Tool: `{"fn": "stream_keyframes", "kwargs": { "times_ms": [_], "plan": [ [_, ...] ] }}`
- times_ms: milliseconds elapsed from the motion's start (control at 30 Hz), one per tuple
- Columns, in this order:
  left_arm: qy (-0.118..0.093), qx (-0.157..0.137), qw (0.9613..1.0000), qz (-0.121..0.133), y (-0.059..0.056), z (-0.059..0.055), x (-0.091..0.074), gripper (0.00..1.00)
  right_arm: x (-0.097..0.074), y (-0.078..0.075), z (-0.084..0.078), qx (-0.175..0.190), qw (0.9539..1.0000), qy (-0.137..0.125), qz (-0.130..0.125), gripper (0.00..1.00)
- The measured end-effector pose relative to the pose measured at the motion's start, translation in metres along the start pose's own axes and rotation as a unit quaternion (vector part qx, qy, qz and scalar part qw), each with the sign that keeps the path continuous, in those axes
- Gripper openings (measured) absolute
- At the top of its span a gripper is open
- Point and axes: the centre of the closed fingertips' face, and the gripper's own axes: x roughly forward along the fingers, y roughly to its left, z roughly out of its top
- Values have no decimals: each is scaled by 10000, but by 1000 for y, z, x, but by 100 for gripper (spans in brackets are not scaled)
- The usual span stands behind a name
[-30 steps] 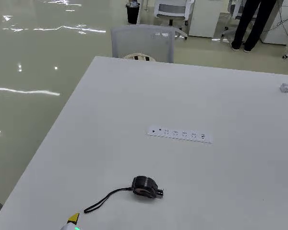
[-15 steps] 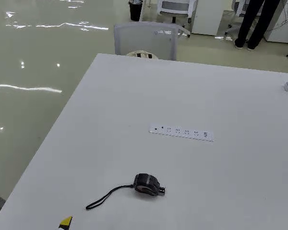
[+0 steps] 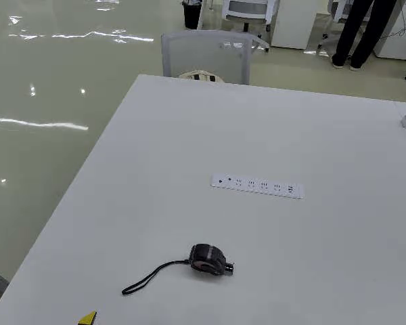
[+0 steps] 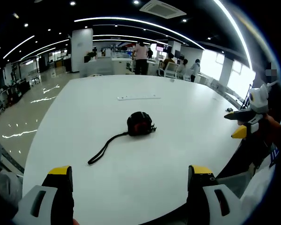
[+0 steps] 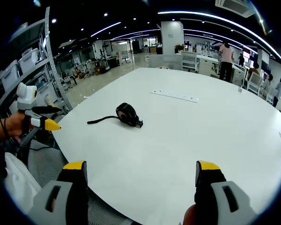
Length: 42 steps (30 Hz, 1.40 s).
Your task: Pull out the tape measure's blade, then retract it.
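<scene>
White table (image 3: 155, 203) runs out ahead of both grippers. White power strip (image 3: 257, 186) lies flat on it, past the tape measure as seen from either gripper.

Tape measure (image 3: 208, 259): black case with a reddish face label. Blade is fully in, and we see just the end tab at the case mouth. It sits well ahead of both grippers and touches neither. Its black wrist strap (image 3: 149, 279) trails loose across the table, from the case towards the left gripper's side.

Left gripper (image 4: 130, 170): jaws spread wide, yellow tips, nothing between them, nothing touched (tape measure lines up roughly between the two jaws, far off). It hangs at the table's near edge.

Right gripper (image 5: 141, 165): same, jaws wide apart and empty, at the table edge. The tape measure is ahead and slightly toward its left jaw.
</scene>
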Motion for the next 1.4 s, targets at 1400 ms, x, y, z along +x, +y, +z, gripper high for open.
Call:
{"fn": "stream_keyframes", "kwargs": {
  "times_ms": [1400],
  "plan": [
    [99,14,9999,1,4,-1,4,100,0,-1,-6,7,9999,117,-12,99]
  ]
}}
